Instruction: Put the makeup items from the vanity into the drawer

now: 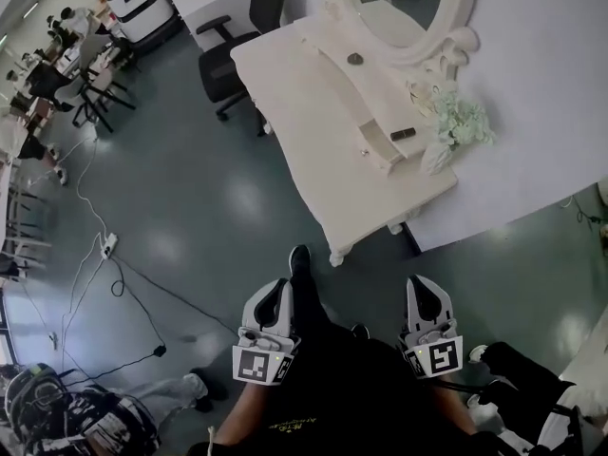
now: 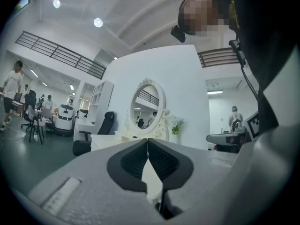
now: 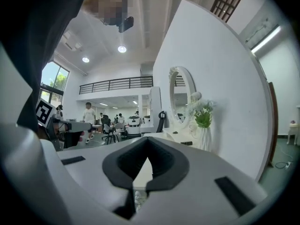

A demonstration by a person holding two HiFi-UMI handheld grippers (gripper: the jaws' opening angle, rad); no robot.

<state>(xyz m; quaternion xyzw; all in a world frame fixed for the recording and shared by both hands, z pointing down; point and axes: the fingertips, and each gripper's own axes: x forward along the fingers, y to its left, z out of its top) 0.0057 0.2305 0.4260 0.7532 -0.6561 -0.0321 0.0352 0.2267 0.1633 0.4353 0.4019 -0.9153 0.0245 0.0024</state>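
The cream vanity (image 1: 313, 150) stands a few steps ahead, with an oval mirror (image 1: 404, 8) and a raised shelf unit whose small drawer front (image 1: 372, 150) carries a knob. A dark round item (image 1: 354, 59) lies on the shelf. A dark flat item (image 1: 403, 134) rests near the white vase of flowers (image 1: 456, 122). My left gripper (image 1: 278, 291) and right gripper (image 1: 424, 289) hang low near the person's legs, well short of the vanity. Both are shut with nothing between the jaws. The mirror (image 2: 148, 104) also shows past the left gripper (image 2: 148, 142), and the vase (image 3: 204, 125) past the right gripper (image 3: 147, 142).
A black office chair (image 1: 223, 55) stands at the vanity's far left corner. Cables and a power strip (image 1: 107, 245) trail over the grey floor at left. A white partition (image 1: 541, 84) backs the vanity. People and desks fill the far left; a bag (image 1: 38, 407) lies at lower left.
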